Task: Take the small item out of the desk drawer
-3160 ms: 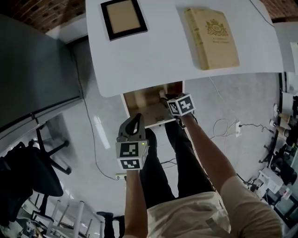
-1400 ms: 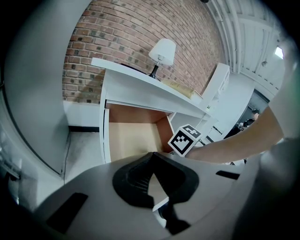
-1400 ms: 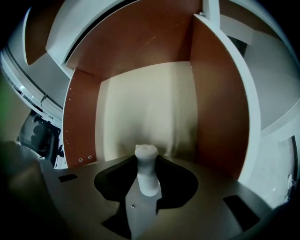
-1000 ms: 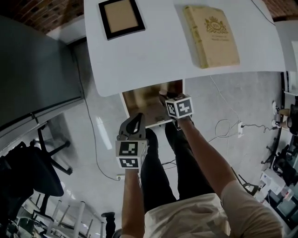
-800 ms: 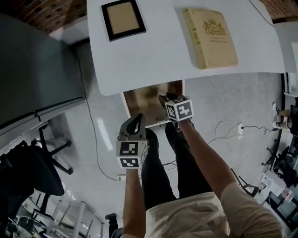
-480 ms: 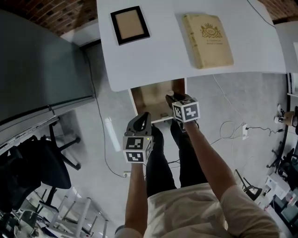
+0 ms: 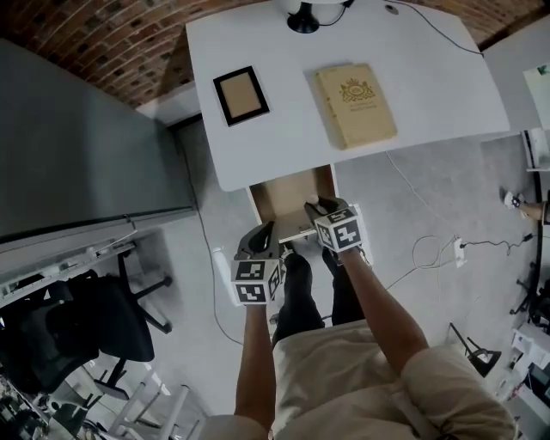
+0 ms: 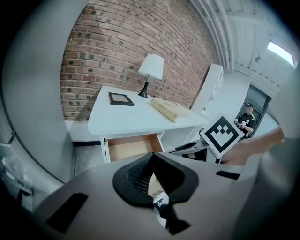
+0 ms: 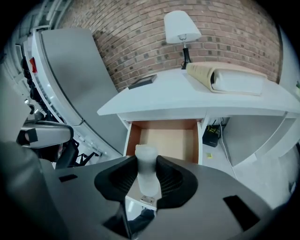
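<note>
The desk drawer [image 7: 286, 192] stands pulled out under the white desk [image 7: 430, 77], and its wooden floor [image 9: 168, 139] looks bare. My right gripper [image 9: 146, 180] is shut on a small white bottle-shaped item [image 9: 146, 174], held upright over the drawer's front edge. In the head view the right gripper [image 7: 318, 209] hovers at the drawer's front right corner. My left gripper [image 7: 260, 234] hangs just in front of the drawer's left side, jaws shut with nothing between them; its tips [image 8: 151, 159] point at the drawer [image 8: 131, 146].
On the desk lie a tan book [image 7: 355, 103] and a black picture frame [image 7: 240, 94], with a lamp [image 7: 305, 13] at the back. A grey cabinet [image 7: 77, 146] stands left, a black chair [image 7: 94, 318] behind it, cables [image 7: 438, 249] on the floor right.
The head view has pulled back and now takes in the whole desk and brick wall. Both grippers stay at the drawer's front, the right one still holding the white item.
</note>
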Demonstrator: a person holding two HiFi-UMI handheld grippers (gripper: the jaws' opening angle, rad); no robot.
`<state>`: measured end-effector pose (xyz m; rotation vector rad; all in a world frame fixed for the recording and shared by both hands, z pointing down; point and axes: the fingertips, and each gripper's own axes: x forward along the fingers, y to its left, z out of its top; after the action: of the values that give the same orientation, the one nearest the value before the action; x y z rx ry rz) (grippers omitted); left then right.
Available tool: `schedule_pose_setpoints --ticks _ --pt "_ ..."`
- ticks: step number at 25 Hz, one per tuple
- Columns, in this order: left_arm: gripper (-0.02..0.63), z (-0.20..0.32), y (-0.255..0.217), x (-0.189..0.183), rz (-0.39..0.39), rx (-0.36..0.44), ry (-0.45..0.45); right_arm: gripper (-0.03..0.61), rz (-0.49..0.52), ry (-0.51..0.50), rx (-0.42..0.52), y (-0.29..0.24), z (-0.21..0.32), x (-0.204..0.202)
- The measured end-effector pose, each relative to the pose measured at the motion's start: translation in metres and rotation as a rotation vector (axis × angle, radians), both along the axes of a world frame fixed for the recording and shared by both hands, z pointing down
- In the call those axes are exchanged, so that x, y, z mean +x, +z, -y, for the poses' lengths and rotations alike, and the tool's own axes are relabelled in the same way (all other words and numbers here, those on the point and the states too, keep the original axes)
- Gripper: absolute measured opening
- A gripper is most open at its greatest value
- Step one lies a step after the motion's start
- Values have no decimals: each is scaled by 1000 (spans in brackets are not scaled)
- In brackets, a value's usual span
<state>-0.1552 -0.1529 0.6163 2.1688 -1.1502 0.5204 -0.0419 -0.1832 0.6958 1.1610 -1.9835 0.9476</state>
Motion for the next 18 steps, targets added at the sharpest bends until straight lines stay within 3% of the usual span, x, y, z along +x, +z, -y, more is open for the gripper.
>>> schedule_pose_setpoints --ticks 5,15,18 --pt "17 -12 -40 6 -14 12 -3 146 -5 -36 15 -41 -19 -3" --pt "17 -21 -96 21 -1 77 145 146 49 -92 101 -110 -17 -28" --pt "17 -20 -98 30 -2 75 153 146 56 -85 112 -121 -17 -26"
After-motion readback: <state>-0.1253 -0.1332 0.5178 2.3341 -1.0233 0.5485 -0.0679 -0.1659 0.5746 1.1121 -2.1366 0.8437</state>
